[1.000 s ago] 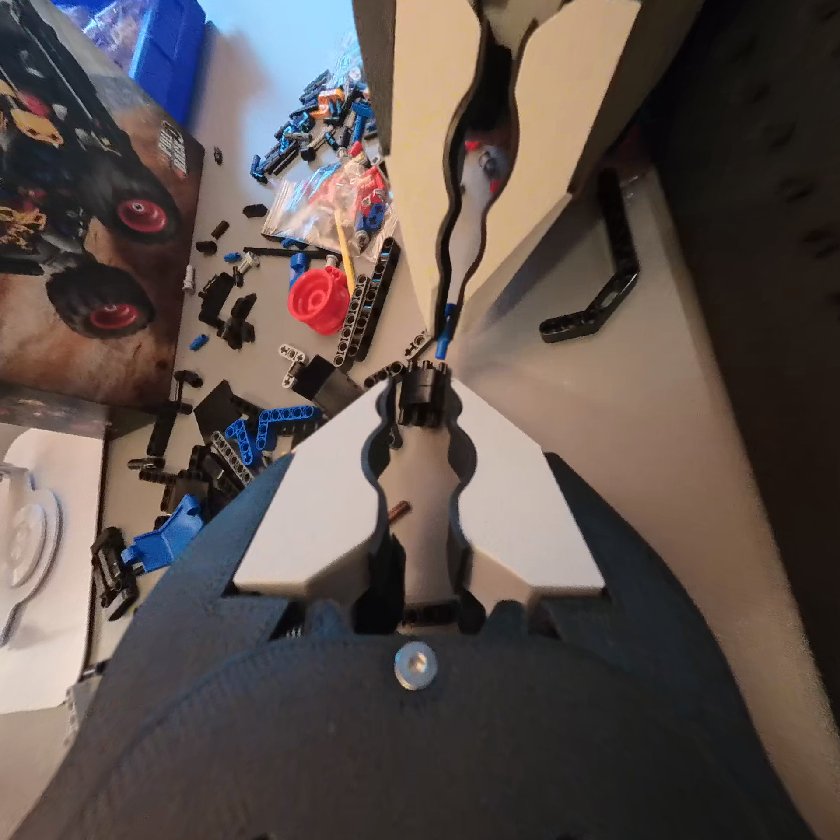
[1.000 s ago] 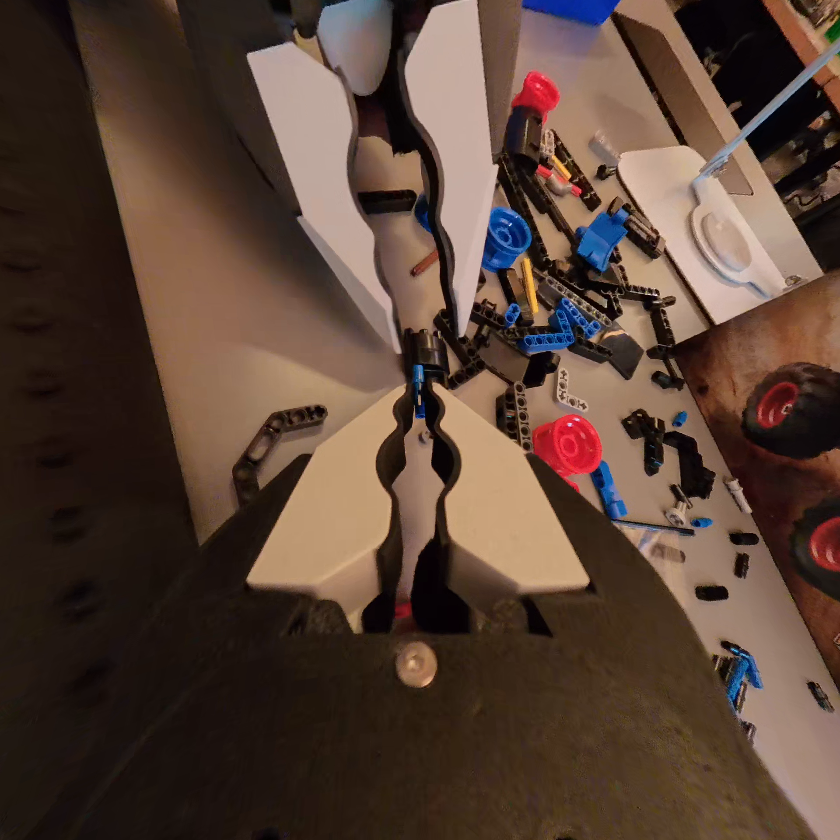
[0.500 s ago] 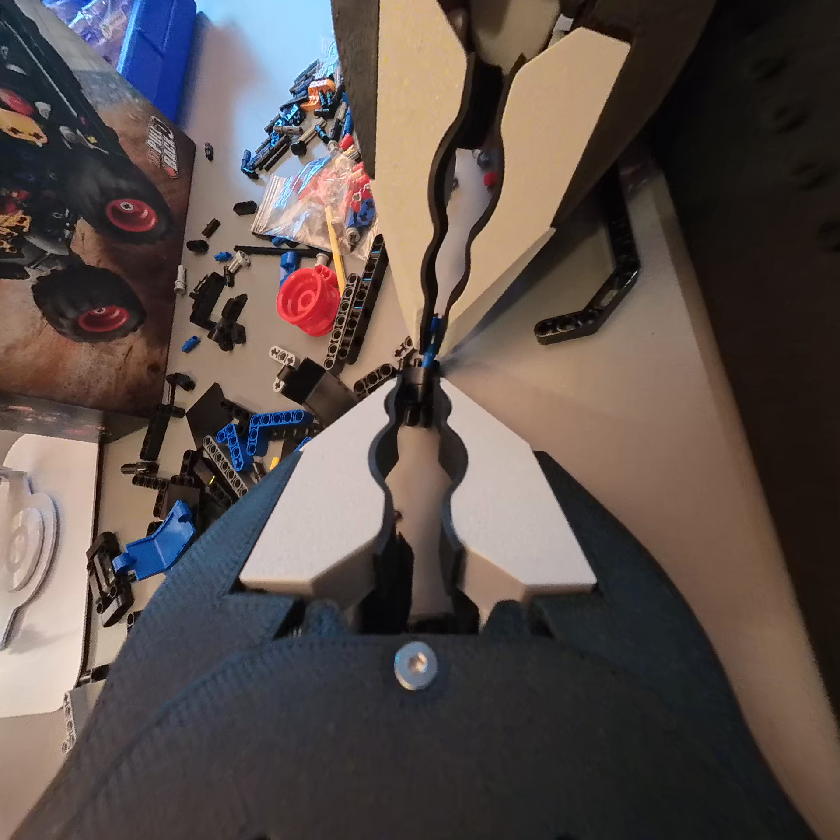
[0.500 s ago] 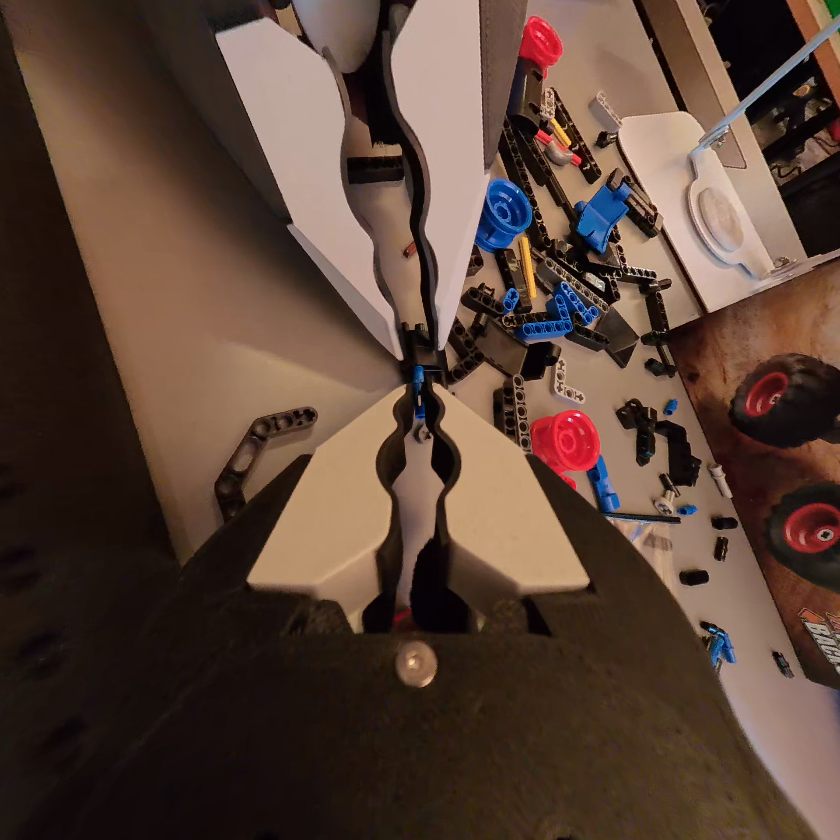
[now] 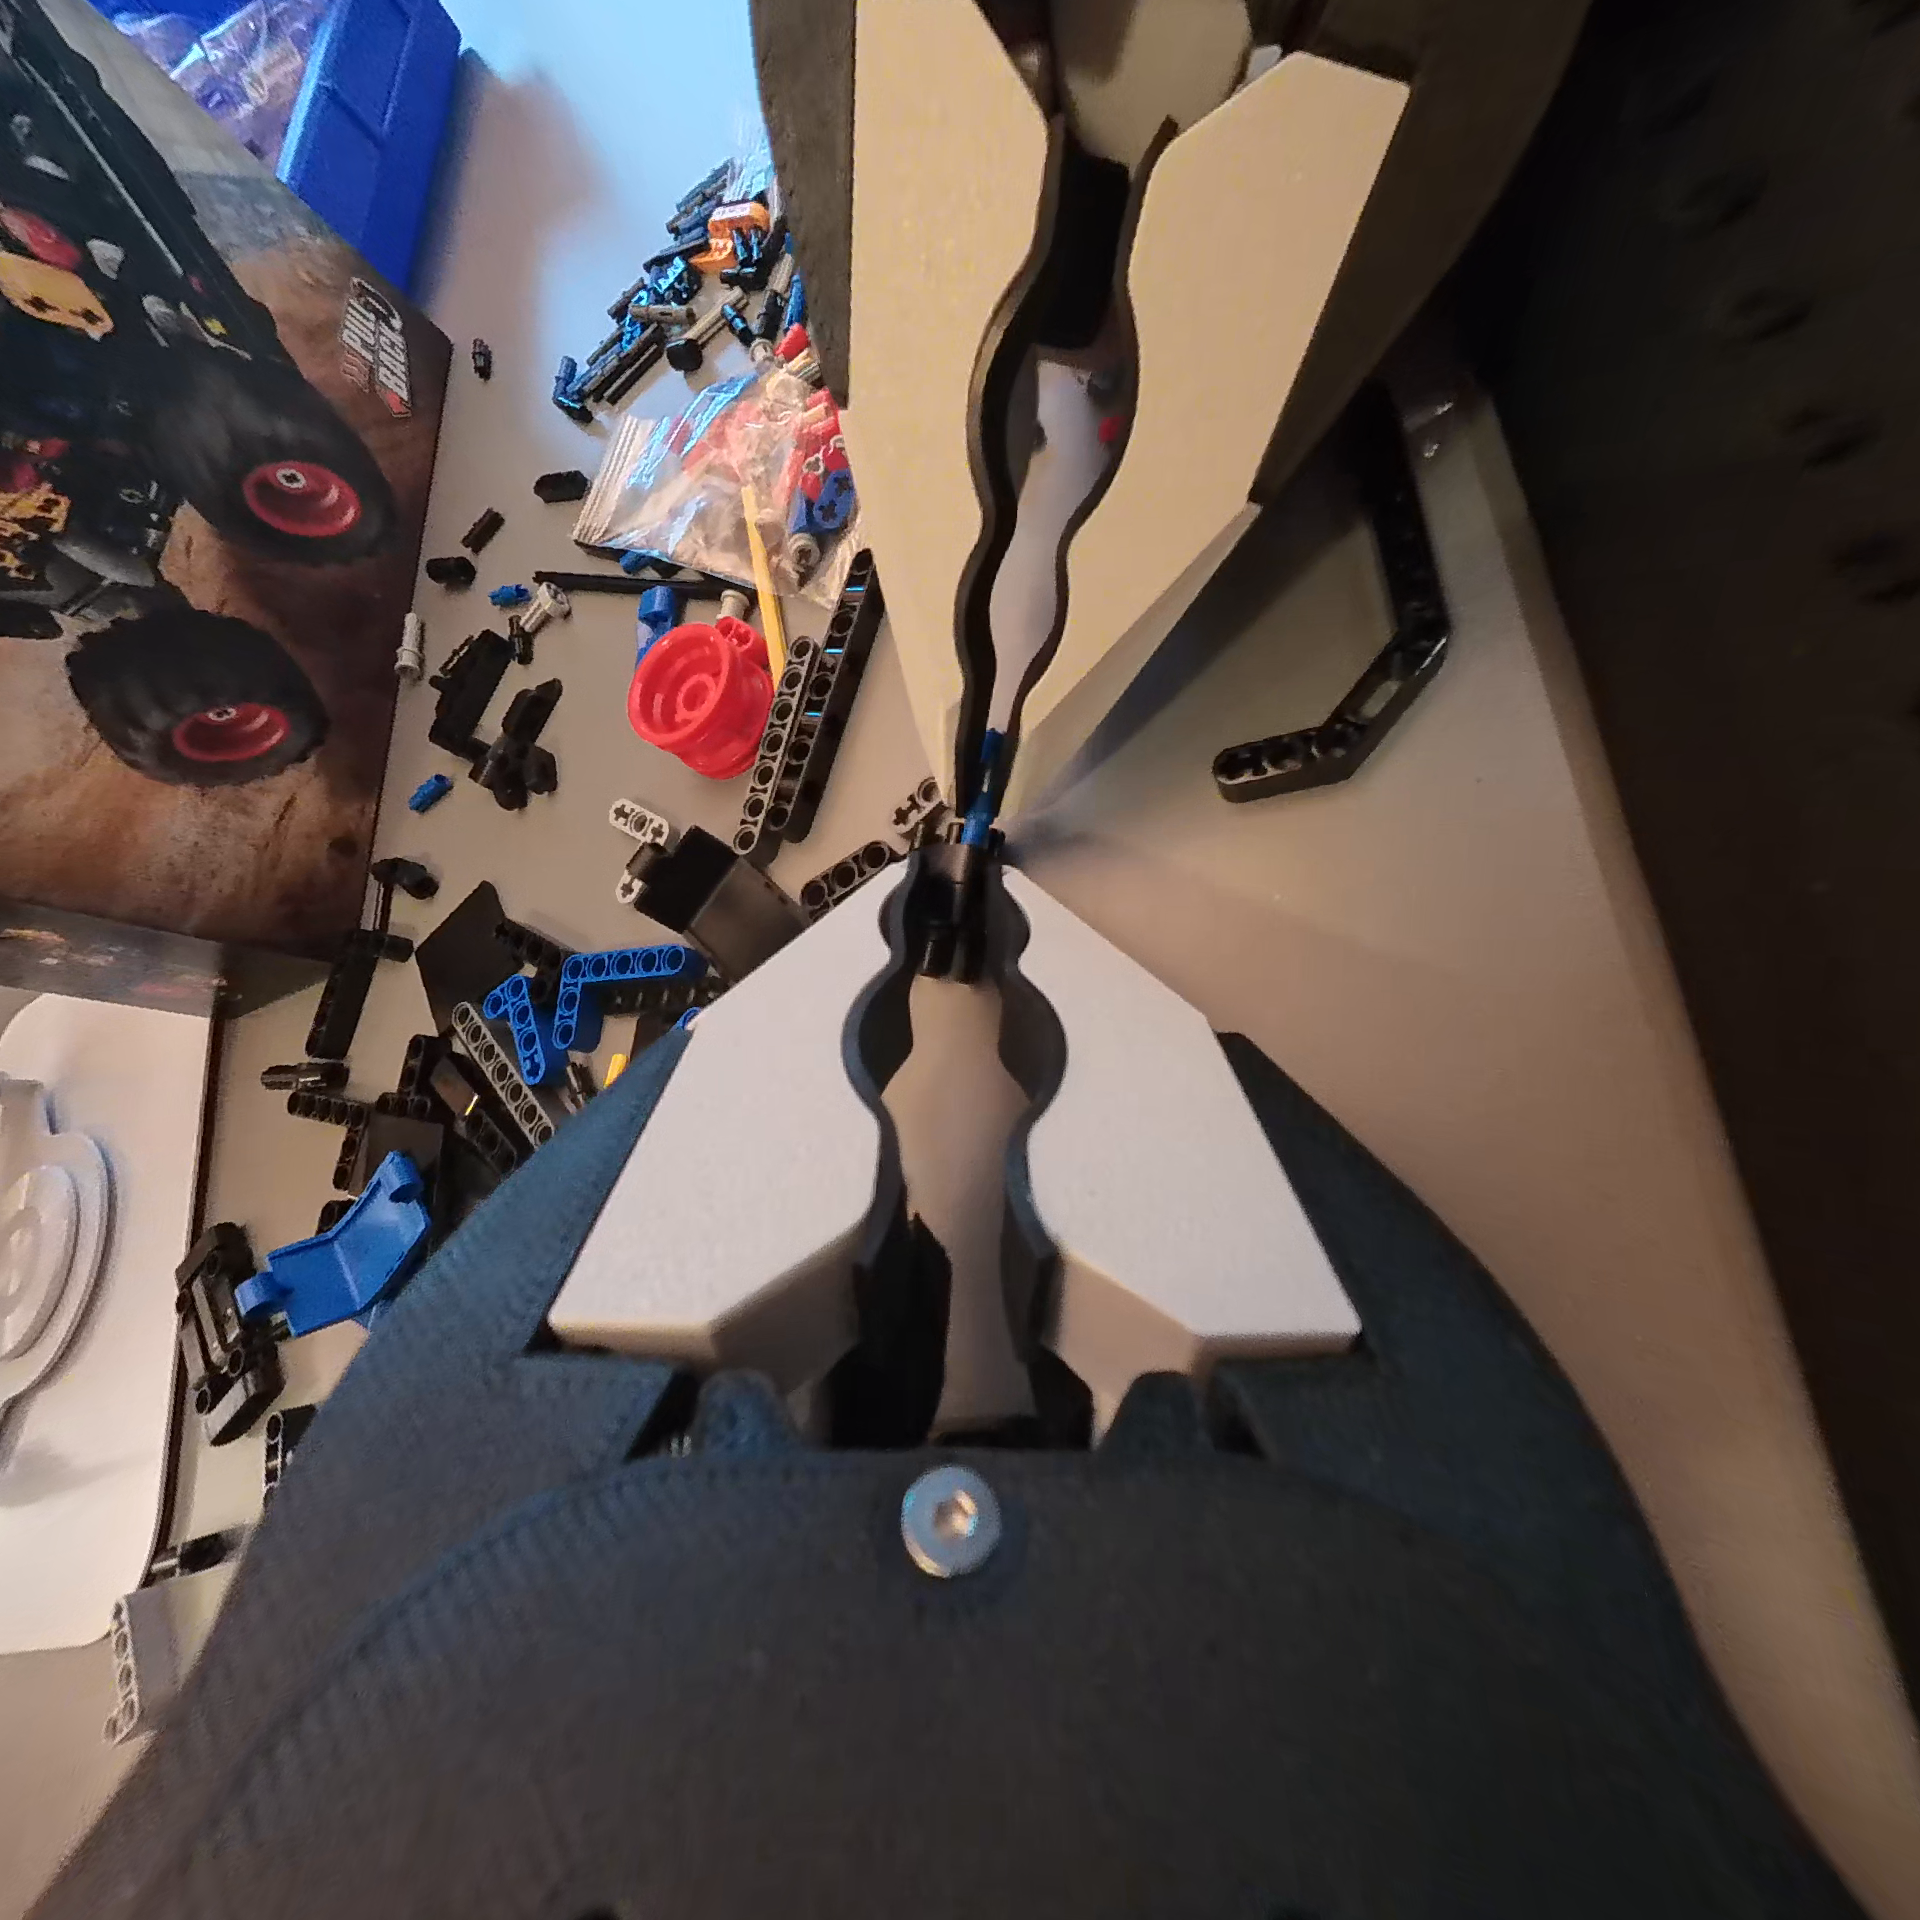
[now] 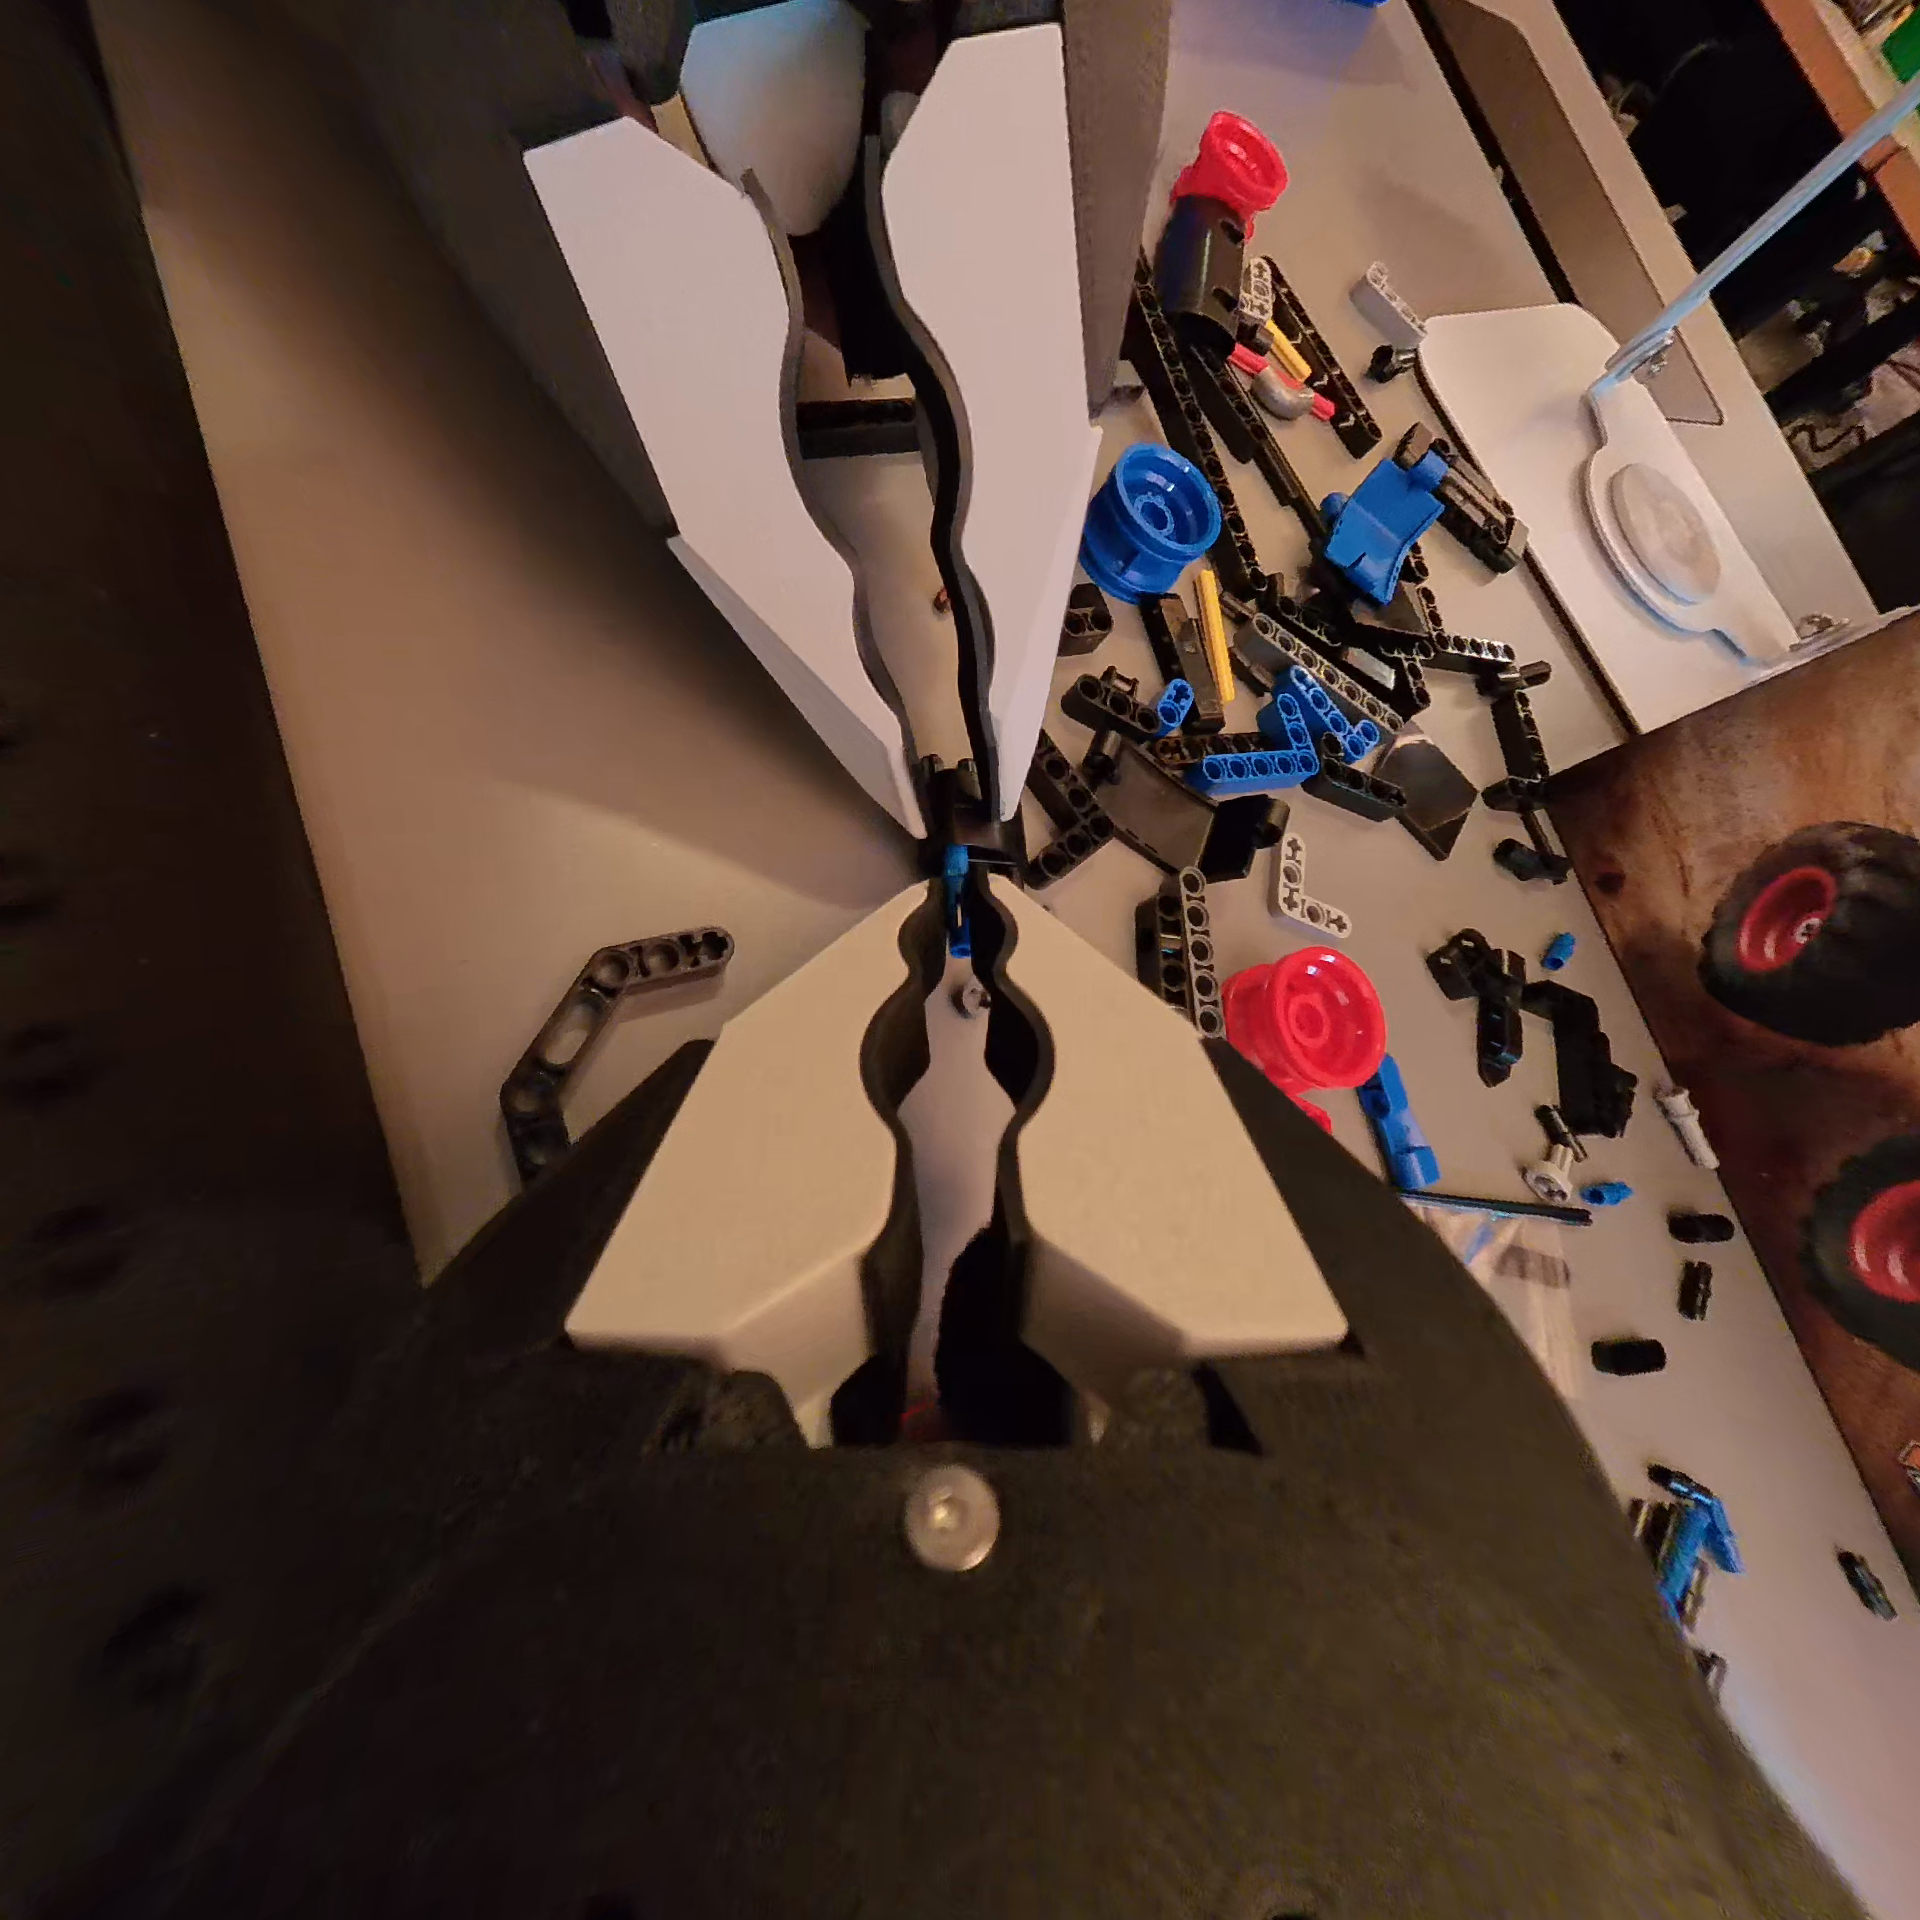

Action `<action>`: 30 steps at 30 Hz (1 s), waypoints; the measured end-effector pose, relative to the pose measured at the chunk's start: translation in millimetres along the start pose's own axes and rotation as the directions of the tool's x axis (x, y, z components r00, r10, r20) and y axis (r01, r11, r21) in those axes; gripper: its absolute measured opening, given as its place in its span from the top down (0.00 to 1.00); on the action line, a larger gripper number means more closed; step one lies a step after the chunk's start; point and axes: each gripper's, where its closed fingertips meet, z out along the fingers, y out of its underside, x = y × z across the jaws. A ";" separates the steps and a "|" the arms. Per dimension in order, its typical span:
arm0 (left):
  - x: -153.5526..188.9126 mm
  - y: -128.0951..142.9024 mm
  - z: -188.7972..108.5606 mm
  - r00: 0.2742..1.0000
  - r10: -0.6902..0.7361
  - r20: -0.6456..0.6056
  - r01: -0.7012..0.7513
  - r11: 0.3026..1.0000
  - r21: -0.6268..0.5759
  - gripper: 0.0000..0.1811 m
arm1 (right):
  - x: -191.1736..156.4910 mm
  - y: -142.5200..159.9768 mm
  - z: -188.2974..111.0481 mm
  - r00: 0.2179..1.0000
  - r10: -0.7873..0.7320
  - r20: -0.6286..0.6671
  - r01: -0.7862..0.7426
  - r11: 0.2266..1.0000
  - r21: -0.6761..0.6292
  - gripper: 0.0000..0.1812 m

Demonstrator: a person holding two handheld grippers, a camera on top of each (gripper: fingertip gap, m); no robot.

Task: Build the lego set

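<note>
Above the table (image 5: 1351, 1039): both grippers meet tip to tip.
Left gripper (image 5: 951, 914): jaws narrow, clamped on a black connector (image 5: 948, 909).
Right gripper (image 6: 961, 914): jaws nearly closed, pinching a blue pin (image 6: 956, 894).
Pin and connector: pin end touches the connector.
Loose parts: red wheel hub (image 6: 1304, 1018), blue hub (image 6: 1148, 520) and beams lie beside the connector; a bent black beam (image 6: 592, 1023) lies on its other side.

From your left wrist view, bare table (image 5: 1299, 1039) lies open from one to five o'clock, broken only by a bent black beam (image 5: 1371, 675) at two; your right gripper (image 5: 987, 769) blocks twelve, tip to tip with the left; loose pieces (image 5: 582, 997) crowd nine to eleven; the box (image 5: 208, 623) walls ten.
</note>
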 end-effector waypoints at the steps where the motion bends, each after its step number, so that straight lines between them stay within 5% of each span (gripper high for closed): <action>1: -0.1 0.1 0.1 1.000 0.004 0.003 -0.004 1.000 -0.002 0.95 | -0.1 -0.1 0.1 1.000 0.002 0.005 -0.002 1.000 0.004 0.99; 30: 0.0 -0.3 0.5 1.000 -0.010 0.008 0.010 1.000 0.000 0.96 | -0.6 1.4 1.1 1.000 -0.008 0.028 0.008 1.000 -0.011 0.99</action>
